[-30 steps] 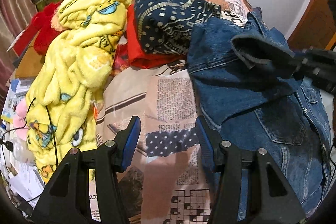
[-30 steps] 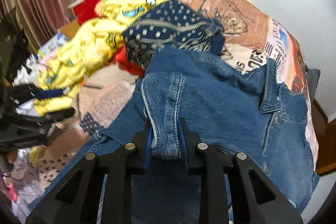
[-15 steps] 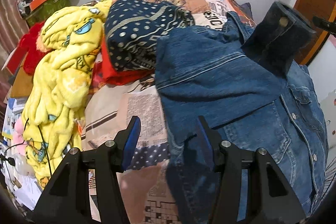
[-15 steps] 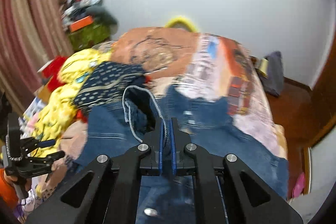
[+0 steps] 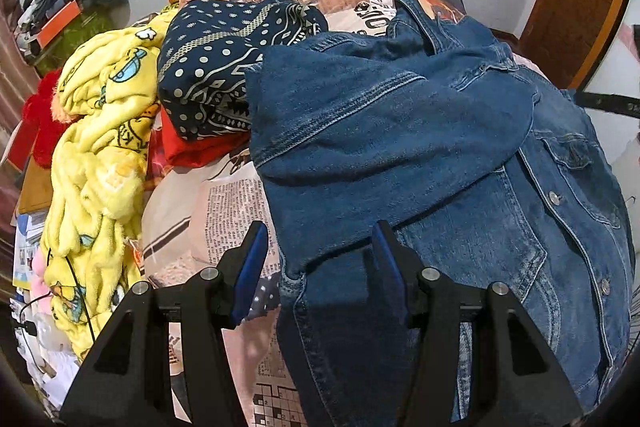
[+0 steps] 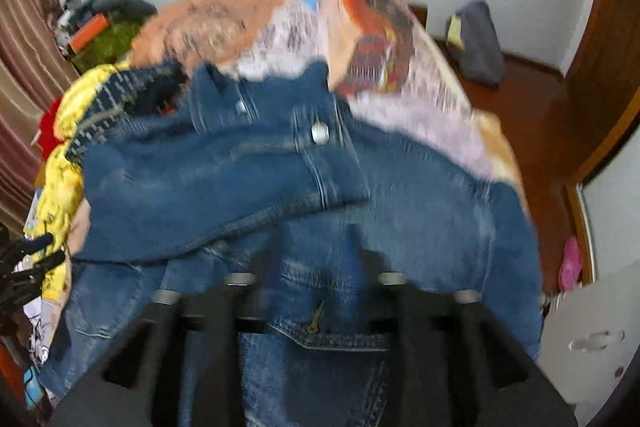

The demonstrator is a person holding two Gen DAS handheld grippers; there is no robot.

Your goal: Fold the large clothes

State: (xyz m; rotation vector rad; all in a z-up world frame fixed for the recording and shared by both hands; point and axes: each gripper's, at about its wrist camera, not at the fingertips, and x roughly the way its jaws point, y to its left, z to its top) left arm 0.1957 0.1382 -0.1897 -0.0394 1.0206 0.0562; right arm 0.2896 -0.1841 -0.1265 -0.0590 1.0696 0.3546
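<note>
Denim jacket [image 5: 420,131] lies sleeve-folded on bed [image 5: 224,203]; left hand-held gripper [image 5: 316,259] held apart ahead of hem; right hand-held gripper [image 6: 312,259] blurred, apparently apart.

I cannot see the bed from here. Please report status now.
Left gripper jaws open, empty, over denim jacket edge. Right gripper blurred, jaws apart, empty. Jacket sleeve folded across front. Navy dotted cloth touches jacket.

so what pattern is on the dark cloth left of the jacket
Navy cloth with pale dots and geometric bands; clearest in left wrist view.
</note>
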